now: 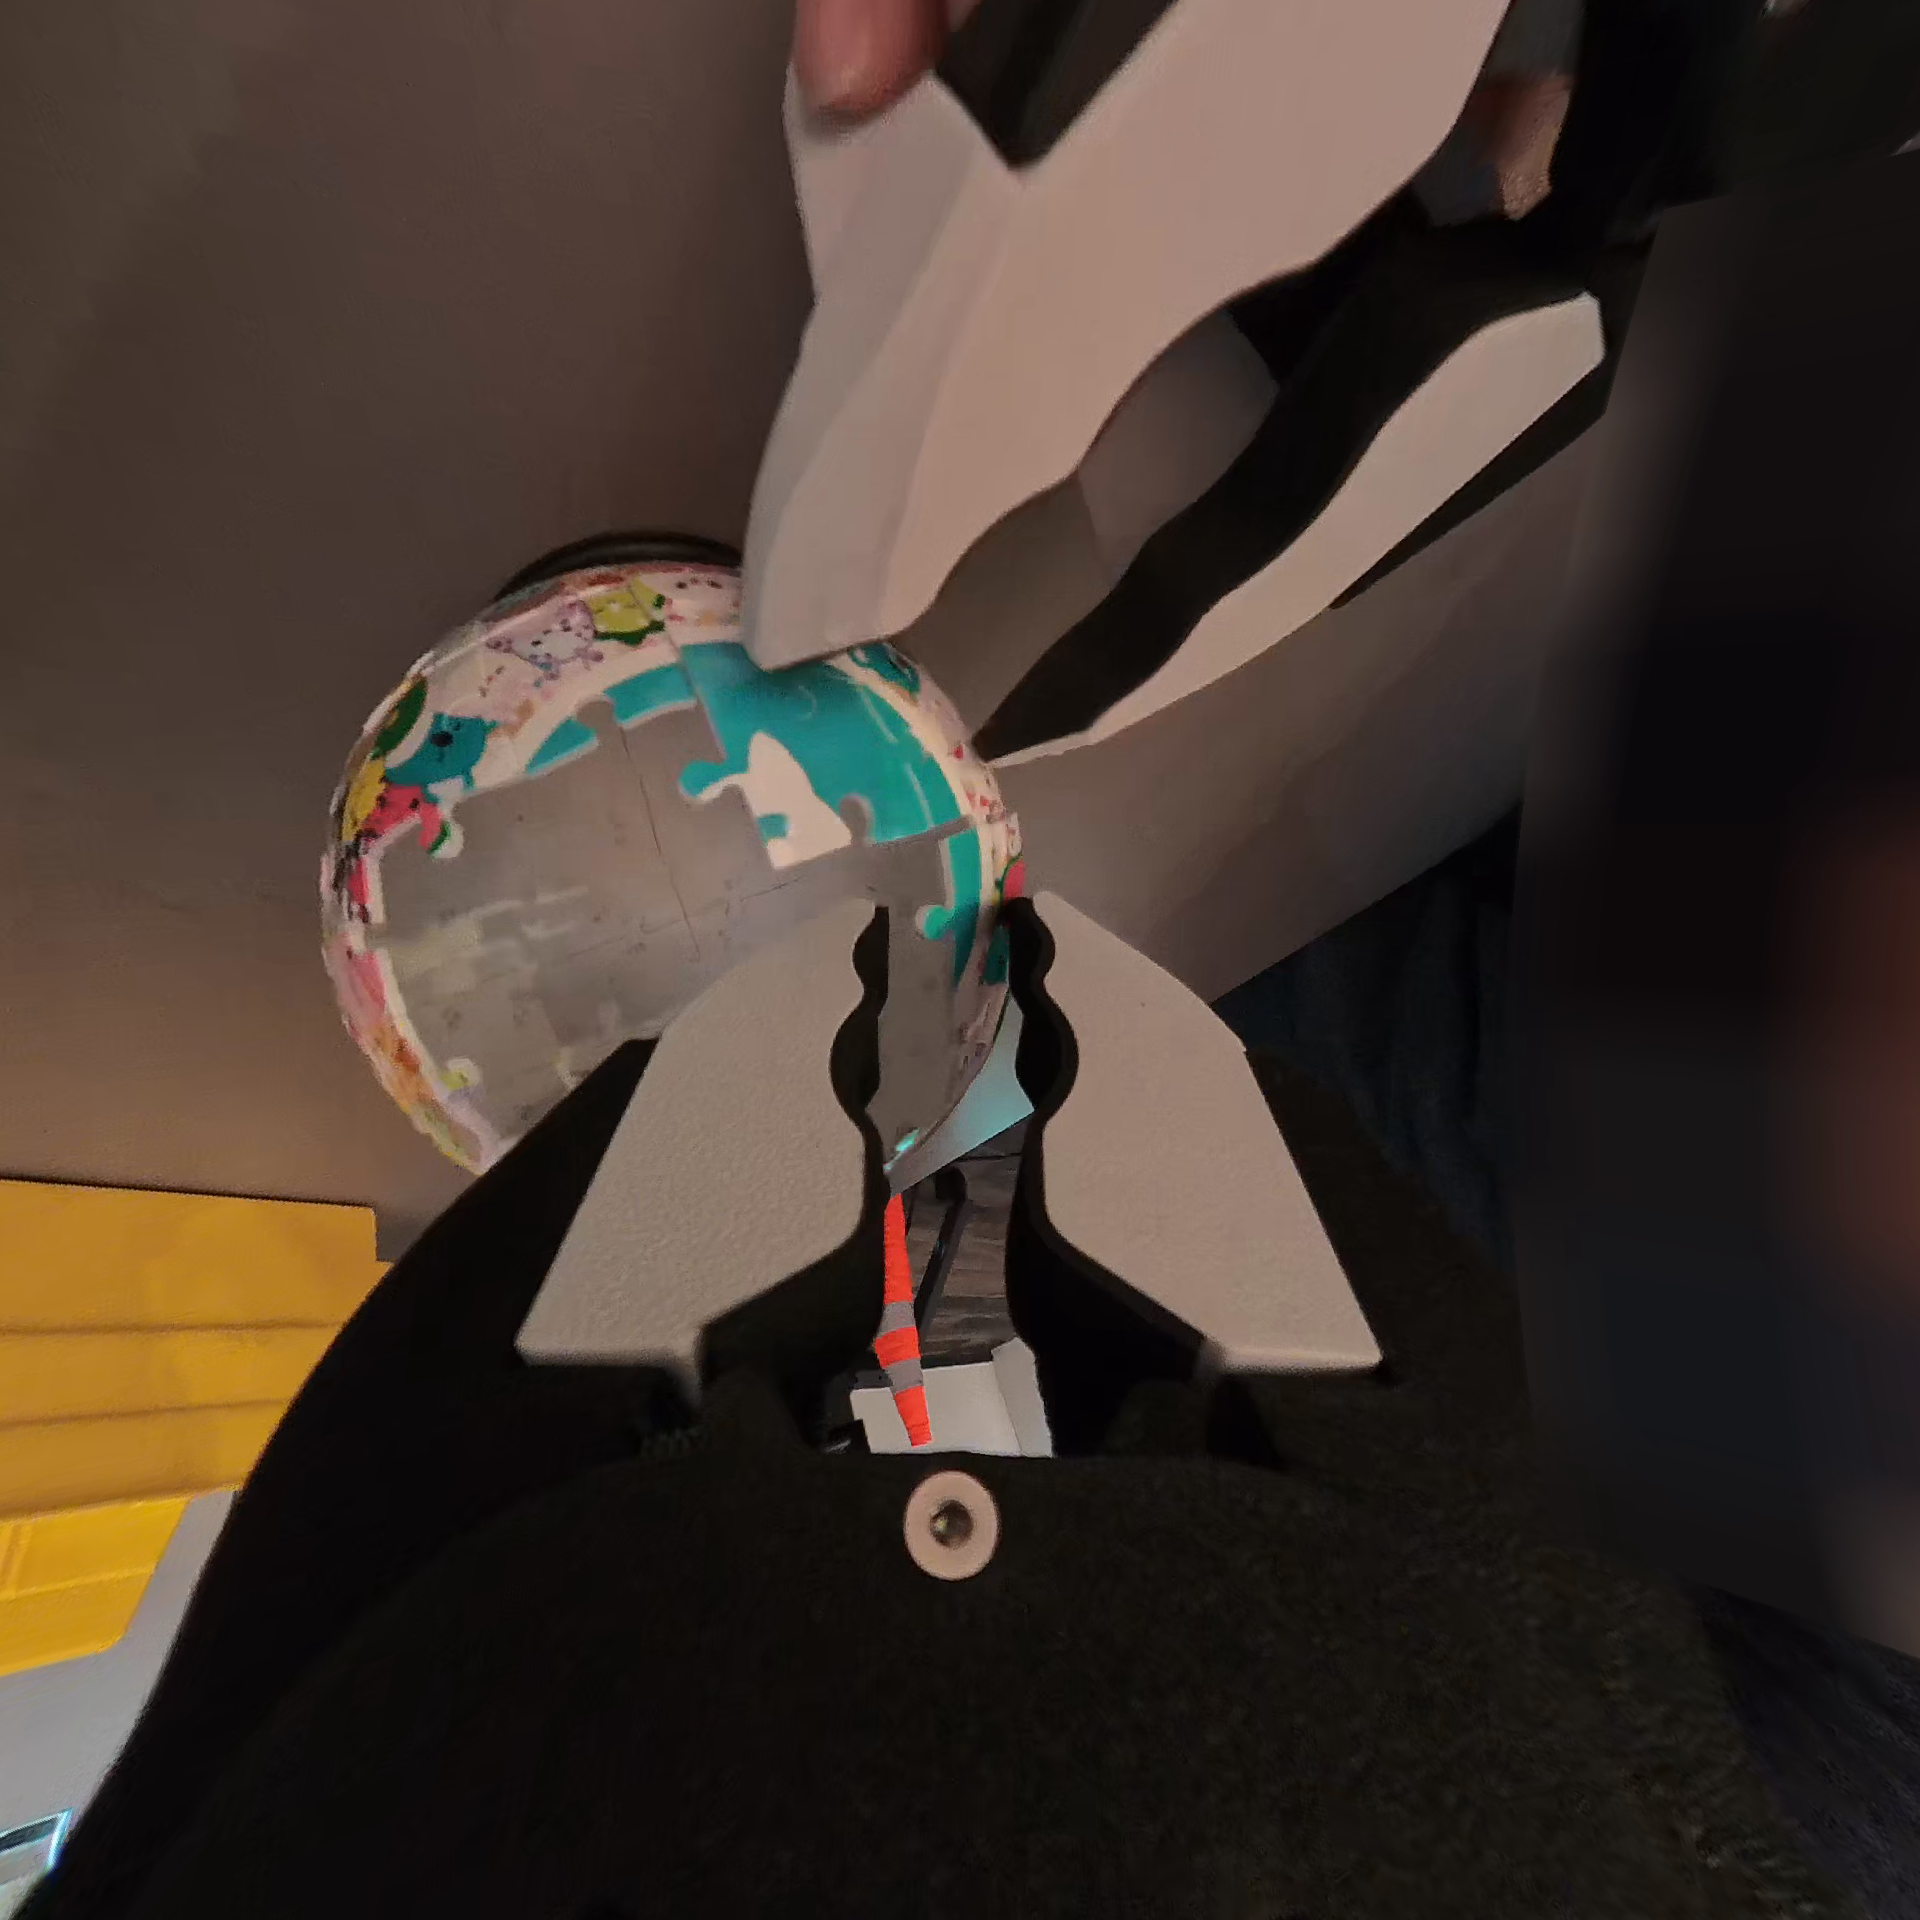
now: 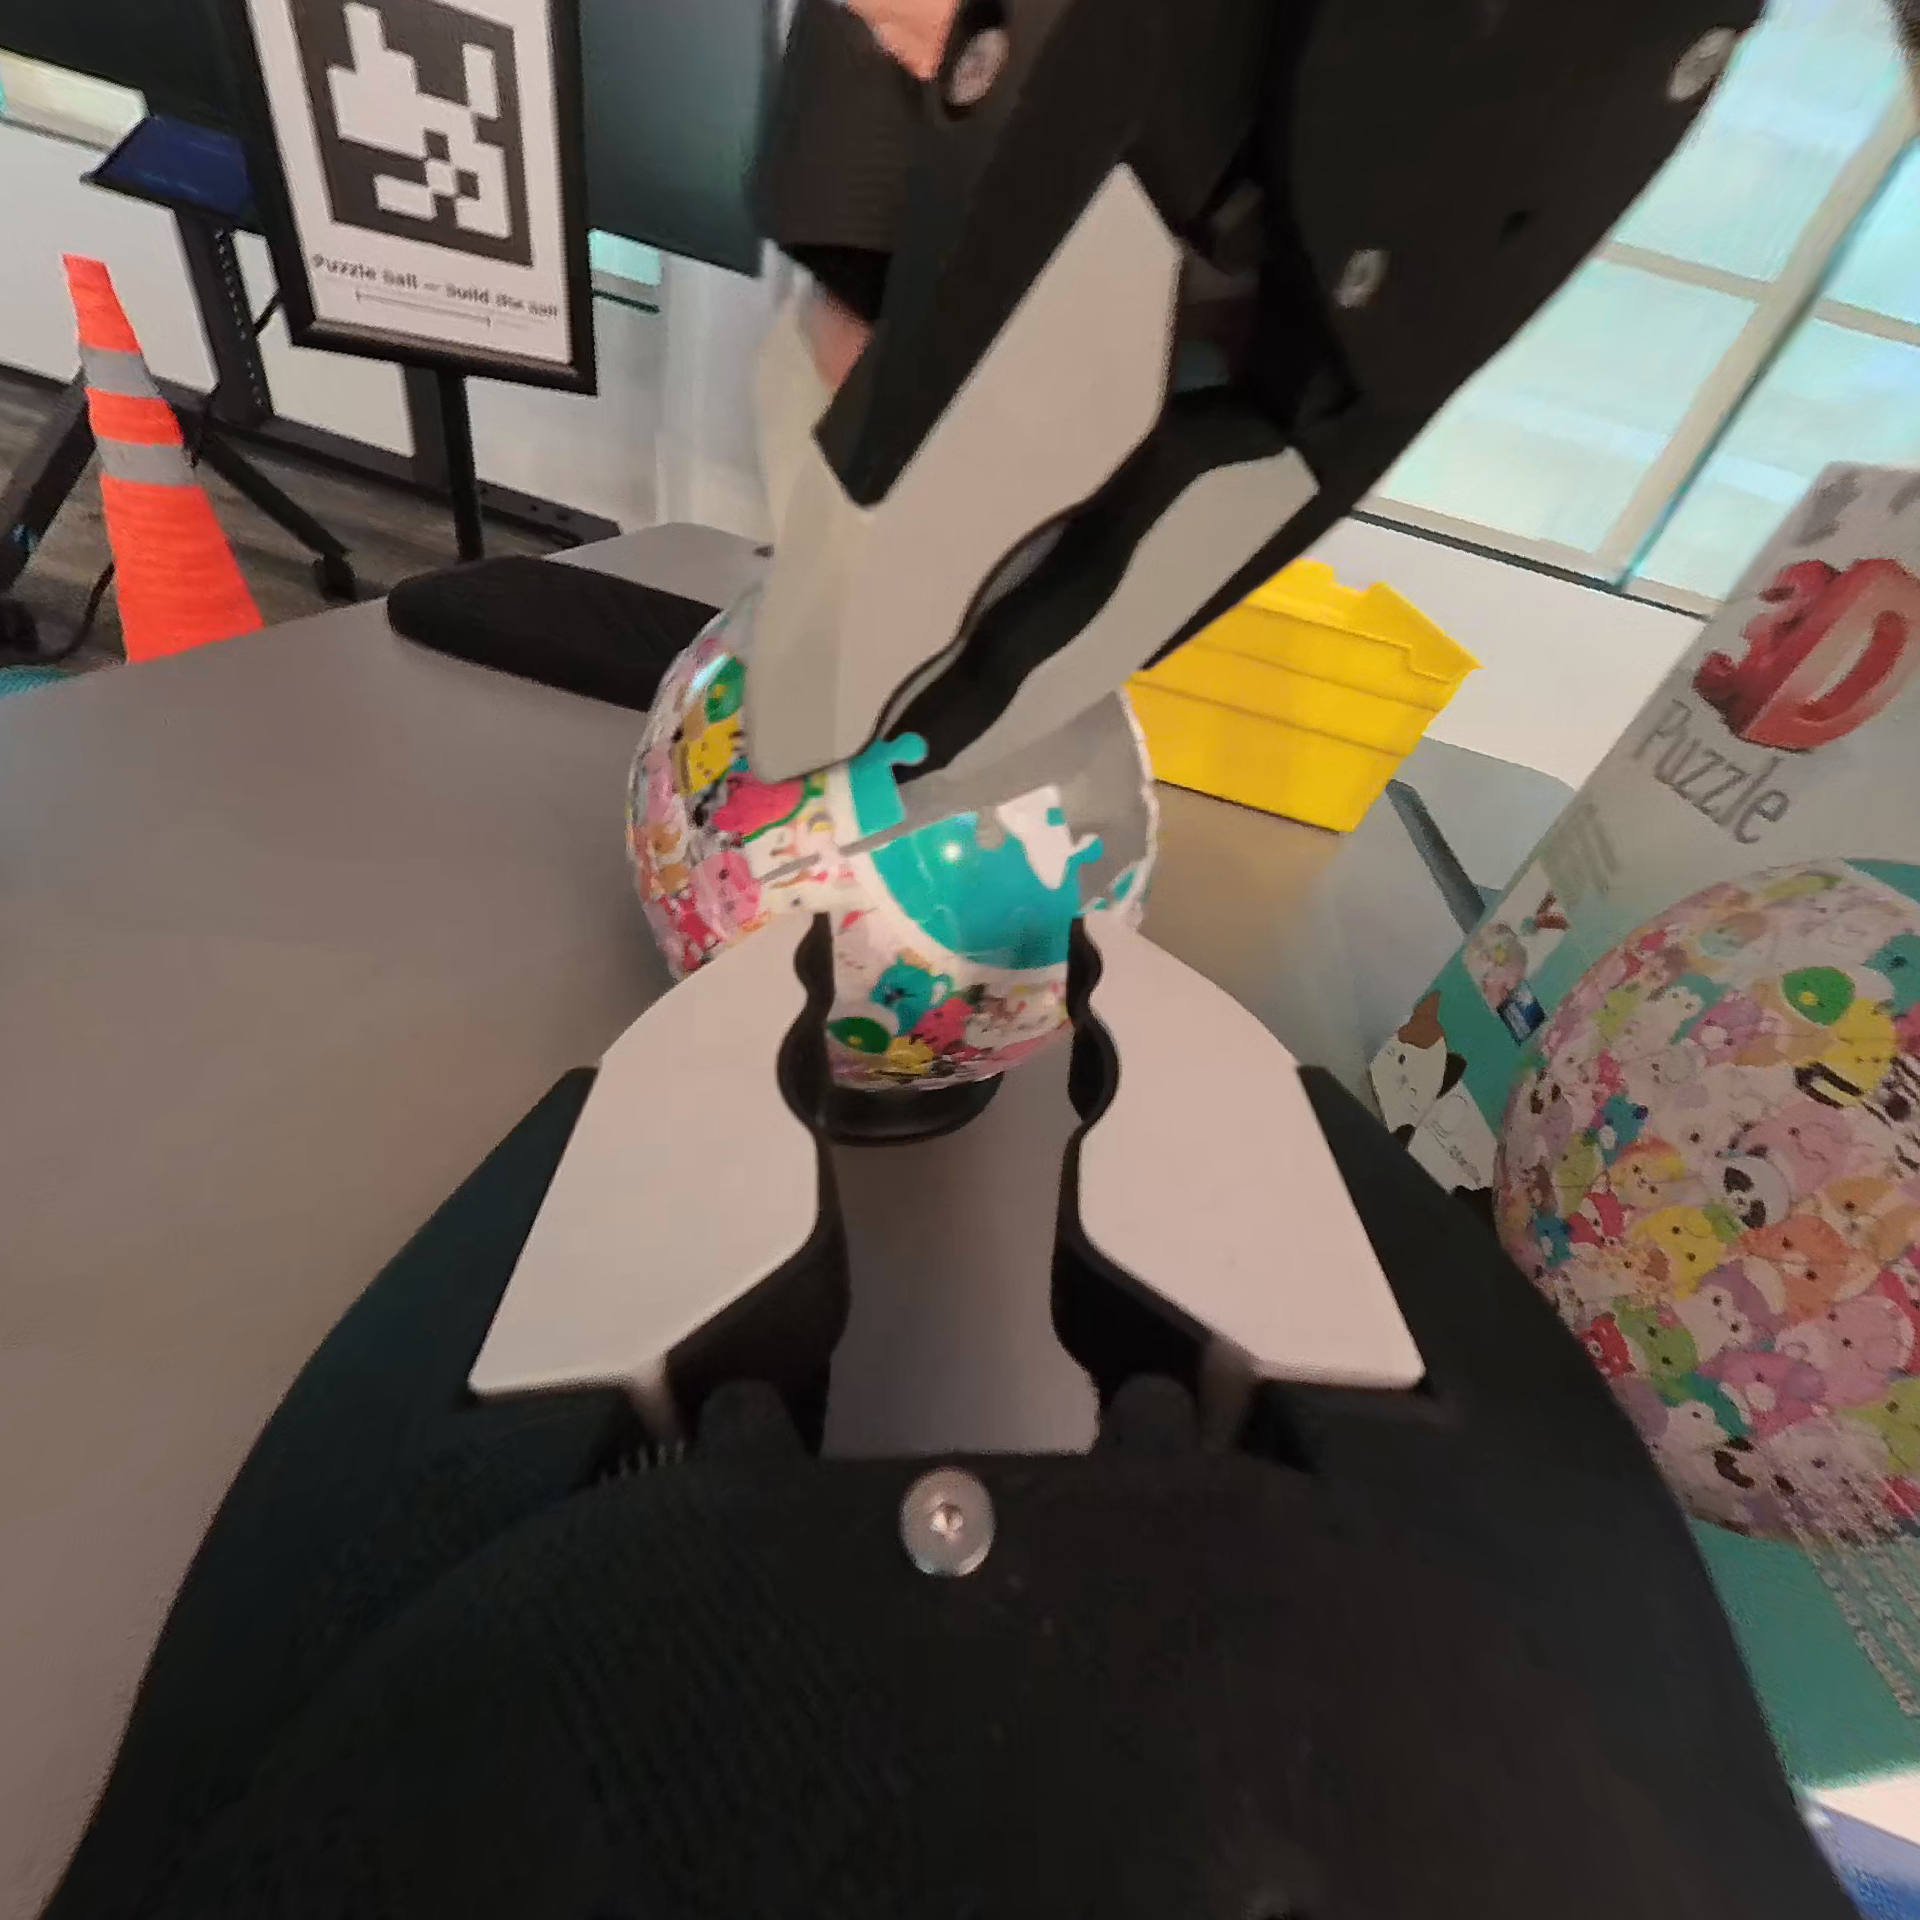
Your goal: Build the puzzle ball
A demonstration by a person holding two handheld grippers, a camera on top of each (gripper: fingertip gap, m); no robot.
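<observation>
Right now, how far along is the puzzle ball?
Done: most of the ball is built, and it sits on a black stand. In hand: the left gripper is shut on a teal piece at the opening's edge, and the right gripper is open beside it. Left: a large gap showing the grey inside needs filling.

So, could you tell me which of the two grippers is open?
The right gripper: its jaws stand apart, while the left gripper pinches a puzzle piece.
</observation>
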